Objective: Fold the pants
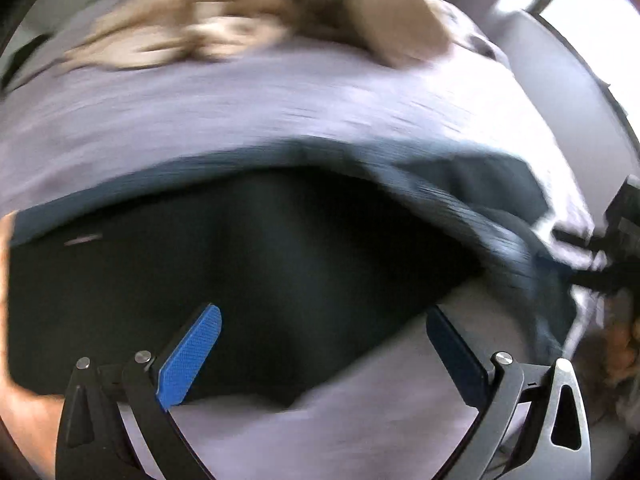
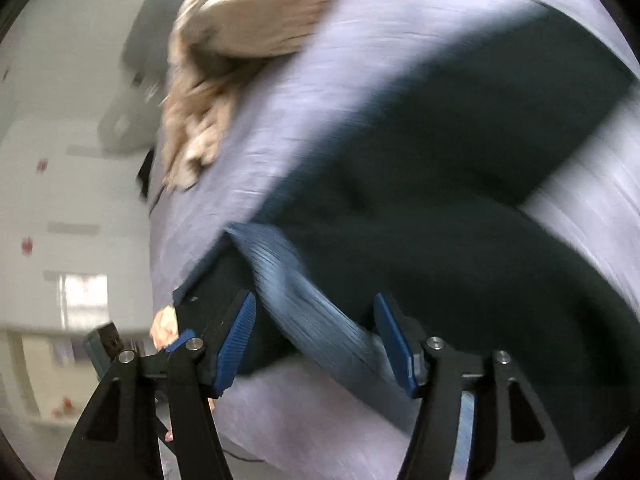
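Note:
Dark teal-black pants (image 1: 248, 264) lie spread on a lilac bedsheet (image 1: 280, 112); both views are motion-blurred. My left gripper (image 1: 324, 320) is open just above the pants' near edge, holding nothing. In the right wrist view the pants (image 2: 460, 200) stretch up to the right, and a ribbed blue-grey band (image 2: 304, 300) of them runs between my open right gripper's (image 2: 314, 308) fingers. The jaws stand wide apart and are not closed on it. The other gripper shows at the right edge of the left wrist view (image 1: 616, 240) and at lower left in the right wrist view (image 2: 108, 340).
A crumpled beige garment (image 1: 248, 20) lies at the far side of the bed and also shows in the right wrist view (image 2: 240, 60). A white wall and furniture (image 2: 72, 160) stand beyond the bed's left edge. A bright window (image 1: 592, 12) is at upper right.

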A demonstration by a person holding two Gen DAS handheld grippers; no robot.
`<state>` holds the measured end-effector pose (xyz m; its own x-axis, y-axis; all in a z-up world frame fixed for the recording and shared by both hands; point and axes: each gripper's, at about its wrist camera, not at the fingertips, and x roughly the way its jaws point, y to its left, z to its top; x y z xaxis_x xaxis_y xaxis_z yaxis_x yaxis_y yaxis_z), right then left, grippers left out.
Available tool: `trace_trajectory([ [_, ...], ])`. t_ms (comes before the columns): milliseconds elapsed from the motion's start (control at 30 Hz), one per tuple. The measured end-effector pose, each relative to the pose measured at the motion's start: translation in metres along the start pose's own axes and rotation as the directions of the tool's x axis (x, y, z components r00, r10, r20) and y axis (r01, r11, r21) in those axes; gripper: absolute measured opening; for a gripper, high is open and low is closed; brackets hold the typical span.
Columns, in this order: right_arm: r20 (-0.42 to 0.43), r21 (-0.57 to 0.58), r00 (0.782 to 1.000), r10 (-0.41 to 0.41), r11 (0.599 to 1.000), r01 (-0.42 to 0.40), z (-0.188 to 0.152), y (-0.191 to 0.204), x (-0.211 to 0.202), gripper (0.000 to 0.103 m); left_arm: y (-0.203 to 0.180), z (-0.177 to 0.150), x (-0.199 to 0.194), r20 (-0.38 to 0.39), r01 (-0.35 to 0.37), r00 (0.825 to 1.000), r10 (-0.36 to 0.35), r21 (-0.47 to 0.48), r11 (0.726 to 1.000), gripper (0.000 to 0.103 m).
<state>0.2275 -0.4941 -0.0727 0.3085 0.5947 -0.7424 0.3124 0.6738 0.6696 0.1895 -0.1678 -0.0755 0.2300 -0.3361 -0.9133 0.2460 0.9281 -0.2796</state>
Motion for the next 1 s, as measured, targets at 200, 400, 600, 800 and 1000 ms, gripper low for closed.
trace_trajectory([
  [200, 0.127, 0.285, 0.988, -0.082, 0.957, 0.043, -0.102, -0.105, -0.077, 0.068, -0.105, 0.007, 0.054, -0.107, 0.164, 0.982, -0.153, 0.103, 0.981, 0.103],
  [400, 0.168, 0.386, 0.985, -0.047, 0.922, -0.022, -0.144, -0.145, -0.070, 0.068, -0.144, 0.006, 0.084, -0.189, 0.205, 0.966, -0.178, 0.133, 0.970, 0.103],
  [600, 0.206, 0.419, 0.971, 0.117, 0.886, -0.196, -0.134, -0.159, -0.045, 0.011, -0.149, 0.005, 0.109, -0.279, 0.273, 0.930, -0.238, 0.091, 0.958, 0.049],
  [800, 0.261, 0.337, 0.938, 0.228, 0.889, -0.310, -0.098, -0.125, -0.080, 0.011, -0.172, 0.032, 0.080, -0.224, 0.282, 0.944, -0.242, 0.168, 0.945, 0.035],
  [1000, 0.339, 0.276, 0.889, 0.309, 0.870, -0.408, 0.010, -0.106, -0.118, 0.011, -0.186, 0.088, 0.052, -0.063, 0.164, 0.986, -0.155, 0.189, 0.968, 0.087],
])
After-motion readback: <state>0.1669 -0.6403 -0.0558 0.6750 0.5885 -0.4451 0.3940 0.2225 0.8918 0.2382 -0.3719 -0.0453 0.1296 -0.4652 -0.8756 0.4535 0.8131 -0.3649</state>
